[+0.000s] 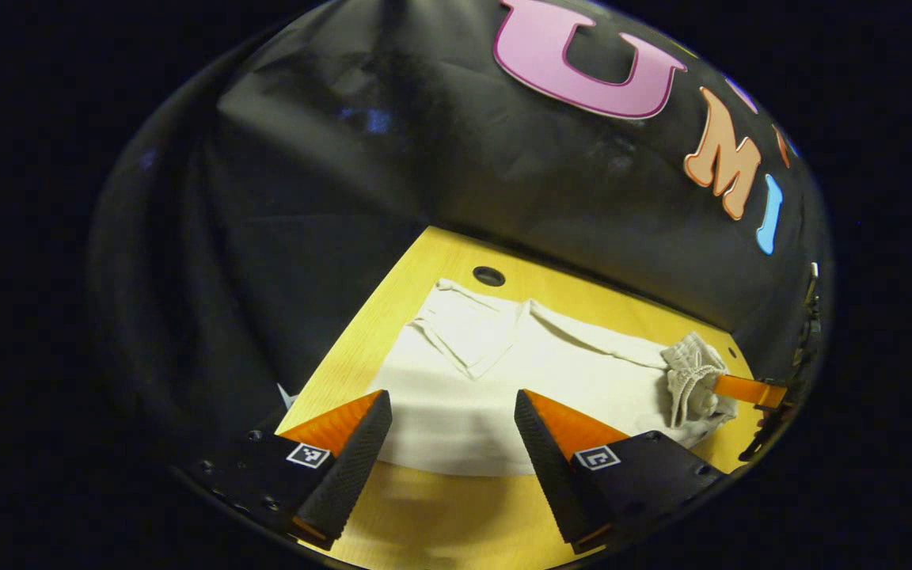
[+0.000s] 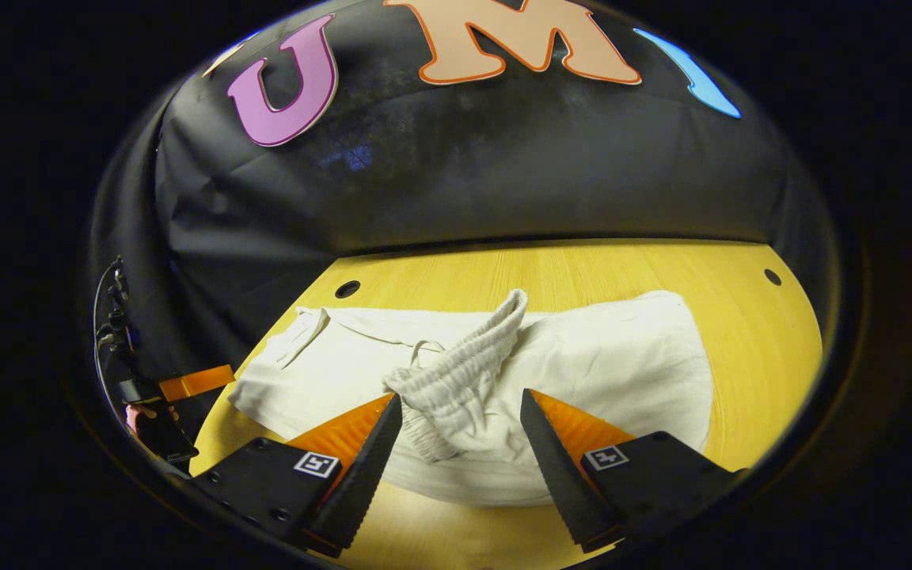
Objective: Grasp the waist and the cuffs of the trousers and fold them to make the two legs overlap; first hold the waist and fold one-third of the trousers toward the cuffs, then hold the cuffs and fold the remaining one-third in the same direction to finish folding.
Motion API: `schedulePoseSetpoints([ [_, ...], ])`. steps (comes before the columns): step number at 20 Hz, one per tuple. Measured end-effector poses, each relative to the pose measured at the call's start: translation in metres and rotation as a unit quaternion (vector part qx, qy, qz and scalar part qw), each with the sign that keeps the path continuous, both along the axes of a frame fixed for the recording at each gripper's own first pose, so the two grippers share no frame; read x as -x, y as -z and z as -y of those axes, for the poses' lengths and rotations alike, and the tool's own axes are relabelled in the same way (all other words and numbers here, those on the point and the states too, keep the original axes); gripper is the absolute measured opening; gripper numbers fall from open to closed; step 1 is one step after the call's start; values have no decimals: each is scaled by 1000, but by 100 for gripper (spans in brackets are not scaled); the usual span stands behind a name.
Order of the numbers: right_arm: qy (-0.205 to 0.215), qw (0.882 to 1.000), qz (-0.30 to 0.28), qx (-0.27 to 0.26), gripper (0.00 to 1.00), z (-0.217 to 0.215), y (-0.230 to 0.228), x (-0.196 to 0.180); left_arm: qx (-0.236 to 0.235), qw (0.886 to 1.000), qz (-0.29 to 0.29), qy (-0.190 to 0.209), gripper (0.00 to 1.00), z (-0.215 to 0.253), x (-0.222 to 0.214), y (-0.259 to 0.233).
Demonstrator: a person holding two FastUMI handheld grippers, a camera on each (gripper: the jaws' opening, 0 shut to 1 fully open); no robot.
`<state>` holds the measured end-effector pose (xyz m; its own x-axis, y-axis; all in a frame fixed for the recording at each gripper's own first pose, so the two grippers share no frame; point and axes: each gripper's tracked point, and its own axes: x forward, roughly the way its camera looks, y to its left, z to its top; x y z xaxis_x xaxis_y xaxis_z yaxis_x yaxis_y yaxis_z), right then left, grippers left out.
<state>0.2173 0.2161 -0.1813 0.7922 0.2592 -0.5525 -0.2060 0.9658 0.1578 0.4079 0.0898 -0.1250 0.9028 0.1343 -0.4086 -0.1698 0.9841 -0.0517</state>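
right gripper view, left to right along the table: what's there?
Other gripper at the far left → cable hole → bunched elastic waistband of the trousers → second hole near the table's right edge.

Cream trousers (image 2: 583,372), yellow wooden table (image 2: 749,317)

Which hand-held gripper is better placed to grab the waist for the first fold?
Right. The right hand-held gripper sits open right before the bunched waistband; the left hand-held gripper faces the trousers' middle.
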Motion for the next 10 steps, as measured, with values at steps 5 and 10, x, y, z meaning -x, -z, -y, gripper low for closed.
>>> schedulePoseSetpoints([
  [5,46,999,14,20,97,35,-19,19,-27,999,-17,-32,95,-26,-13,17],
  [10,113,993,22,-12,96,77,-44,32,-34,998,-33,-32,96,-36,-17,32],
])
